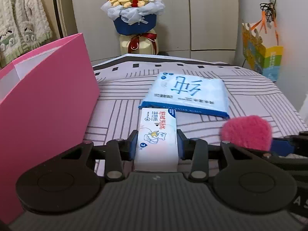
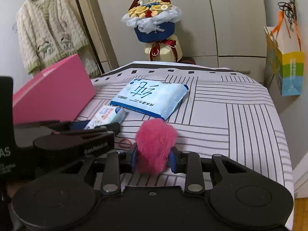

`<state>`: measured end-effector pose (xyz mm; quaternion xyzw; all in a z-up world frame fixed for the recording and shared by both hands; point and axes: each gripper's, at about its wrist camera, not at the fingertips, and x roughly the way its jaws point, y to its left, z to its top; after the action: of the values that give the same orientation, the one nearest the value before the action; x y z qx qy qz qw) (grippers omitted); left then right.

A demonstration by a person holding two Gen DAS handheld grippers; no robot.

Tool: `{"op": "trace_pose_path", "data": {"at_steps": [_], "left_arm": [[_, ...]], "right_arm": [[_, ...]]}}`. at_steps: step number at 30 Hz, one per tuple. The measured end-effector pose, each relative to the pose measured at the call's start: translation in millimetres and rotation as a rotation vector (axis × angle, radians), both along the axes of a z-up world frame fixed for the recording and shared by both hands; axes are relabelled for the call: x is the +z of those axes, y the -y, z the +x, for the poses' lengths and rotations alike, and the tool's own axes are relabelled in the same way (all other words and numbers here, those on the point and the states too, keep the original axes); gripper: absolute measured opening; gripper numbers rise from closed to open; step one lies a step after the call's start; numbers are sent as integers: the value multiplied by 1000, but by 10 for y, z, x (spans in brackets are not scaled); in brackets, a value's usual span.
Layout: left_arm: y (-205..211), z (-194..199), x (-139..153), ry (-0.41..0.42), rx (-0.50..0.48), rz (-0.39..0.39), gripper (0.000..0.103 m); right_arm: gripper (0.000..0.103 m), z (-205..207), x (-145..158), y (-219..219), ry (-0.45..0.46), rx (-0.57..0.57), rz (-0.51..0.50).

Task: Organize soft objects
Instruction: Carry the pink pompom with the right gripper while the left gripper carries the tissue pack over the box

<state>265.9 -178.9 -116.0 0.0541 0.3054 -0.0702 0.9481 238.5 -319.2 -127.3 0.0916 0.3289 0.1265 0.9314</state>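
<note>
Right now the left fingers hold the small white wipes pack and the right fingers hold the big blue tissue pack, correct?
Not quite. The right gripper holds the pink fluffy heart, as the right wrist view shows; the big blue tissue pack lies free on the bed. The left gripper does hold the small white wipes pack.

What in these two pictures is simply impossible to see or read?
- Pink box: its inside, hidden by its own wall in both views.
- Small wipes pack: its near end, behind the left tongs.
- Small red ring, right view: partly hidden, too small to identify.
- Big blue pack: small print unreadable.
</note>
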Motion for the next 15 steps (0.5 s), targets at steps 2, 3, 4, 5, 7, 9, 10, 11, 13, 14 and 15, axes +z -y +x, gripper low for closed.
{"op": "trace_pose_path", "data": {"at_steps": [2, 3, 4, 5, 7, 9, 10, 11, 13, 14, 15], "left_arm": [[7, -87, 16, 16, -9, 9, 39], [7, -130, 23, 24, -12, 11, 39], [-3, -185, 36, 28, -16, 8, 39], [-19, -227, 47, 28, -19, -1, 39], [-65, -326, 75, 29, -25, -19, 39], [-115, -437, 107, 35, -30, -33, 39], [-145, -479, 124, 36, -32, -42, 39], [-180, -532, 145, 36, -36, -55, 39], [-233, -635, 183, 37, -49, -74, 39], [-254, -681, 199, 38, -55, -81, 39], [-274, -722, 210, 40, -59, -85, 39]], "right_arm": [[35, -90, 23, -12, 15, -16, 0], [35, -132, 30, -27, 22, -23, -13], [35, -190, 42, -52, 31, -31, -30], [35, -243, 52, -73, 38, -37, -40], [35, -342, 67, -91, 40, -50, -39], [35, -446, 79, -111, 43, -69, -43], [35, -507, 89, -131, 51, -80, -57], [35, -555, 93, -153, 57, -88, -72], [35, -664, 105, -202, 69, -101, -106], [35, -707, 111, -221, 73, -103, -116], [35, -753, 115, -235, 75, -103, -121]]}}
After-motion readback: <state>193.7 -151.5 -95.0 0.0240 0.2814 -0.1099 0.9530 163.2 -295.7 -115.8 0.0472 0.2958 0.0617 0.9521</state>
